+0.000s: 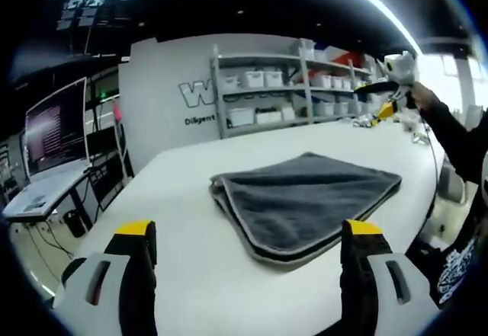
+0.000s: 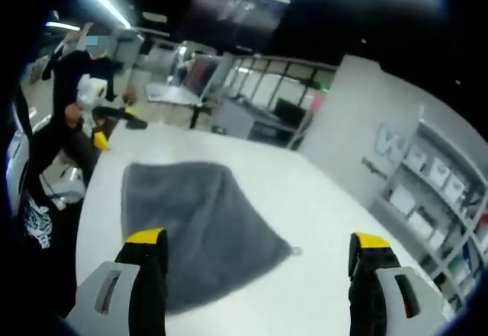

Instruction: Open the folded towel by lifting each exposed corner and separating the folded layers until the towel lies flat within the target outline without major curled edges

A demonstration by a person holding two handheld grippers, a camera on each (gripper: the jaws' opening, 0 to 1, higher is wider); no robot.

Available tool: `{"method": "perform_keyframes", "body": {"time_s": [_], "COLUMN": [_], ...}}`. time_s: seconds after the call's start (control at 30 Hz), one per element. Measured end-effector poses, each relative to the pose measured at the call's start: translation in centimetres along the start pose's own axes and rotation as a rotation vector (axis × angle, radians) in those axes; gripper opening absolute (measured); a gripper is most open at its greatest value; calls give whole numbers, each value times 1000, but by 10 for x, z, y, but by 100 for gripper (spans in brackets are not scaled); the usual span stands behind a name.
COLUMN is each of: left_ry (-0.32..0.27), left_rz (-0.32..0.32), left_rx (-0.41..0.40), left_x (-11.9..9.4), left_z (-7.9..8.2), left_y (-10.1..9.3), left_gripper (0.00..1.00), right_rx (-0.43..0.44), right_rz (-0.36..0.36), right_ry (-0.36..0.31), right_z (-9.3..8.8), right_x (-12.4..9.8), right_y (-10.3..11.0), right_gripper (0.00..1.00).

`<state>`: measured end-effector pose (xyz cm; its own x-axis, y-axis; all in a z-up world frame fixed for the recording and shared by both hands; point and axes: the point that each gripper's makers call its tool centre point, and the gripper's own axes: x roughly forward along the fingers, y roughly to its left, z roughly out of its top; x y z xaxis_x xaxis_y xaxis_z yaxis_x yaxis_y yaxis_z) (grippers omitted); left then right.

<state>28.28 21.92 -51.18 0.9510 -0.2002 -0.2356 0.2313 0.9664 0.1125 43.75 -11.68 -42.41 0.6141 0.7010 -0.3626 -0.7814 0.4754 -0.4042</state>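
A grey towel [image 1: 305, 199] lies folded on the white table [image 1: 183, 191], its stacked edges toward the left gripper view. My left gripper [image 1: 249, 238] is open just short of the towel's near edge, with nothing between its yellow-tipped fingers [image 1: 137, 233]. From the other side, the towel [image 2: 191, 222] spreads out before my right gripper [image 2: 258, 244], which is also open and holds nothing, above the table beside a towel corner. The right gripper [image 1: 387, 84] appears held high at the far right of the table. The left gripper [image 2: 103, 111] appears beyond the towel's far edge.
A person's dark sleeve [image 1: 454, 134] reaches in from the right. Shelves with white bins [image 1: 282, 92] stand behind the table by a white wall. A desk with a monitor [image 1: 53, 130] sits off the left side. Office desks [image 2: 229, 111] stand beyond the table [image 2: 320, 199].
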Motion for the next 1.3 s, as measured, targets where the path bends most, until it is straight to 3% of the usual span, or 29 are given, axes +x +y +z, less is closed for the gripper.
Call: {"method": "perform_keyframes", "body": {"time_s": [0.3, 0.73, 0.97, 1.17, 1.3], "left_ry": [32, 60, 55, 80, 102], "left_rz": [-34, -19, 4, -26, -50], "left_rx": [7, -37, -58, -31, -14], "left_x": [3, 8, 26, 39, 42], "left_z": [3, 2, 4, -1, -3], "left_y": [-7, 4, 6, -3, -8], "left_gripper": [93, 97, 95, 96, 95], "right_rx": [-34, -102, -202, -237, -279], "right_rz": [55, 112, 208, 235, 301], "right_ry": [34, 41, 94, 113, 109], "right_z": [12, 53, 59, 69, 77], "right_x": [27, 48, 64, 81, 89], "right_y": [-13, -31, -28, -38, -35], "right_gripper": [100, 100, 100, 100, 99]}}
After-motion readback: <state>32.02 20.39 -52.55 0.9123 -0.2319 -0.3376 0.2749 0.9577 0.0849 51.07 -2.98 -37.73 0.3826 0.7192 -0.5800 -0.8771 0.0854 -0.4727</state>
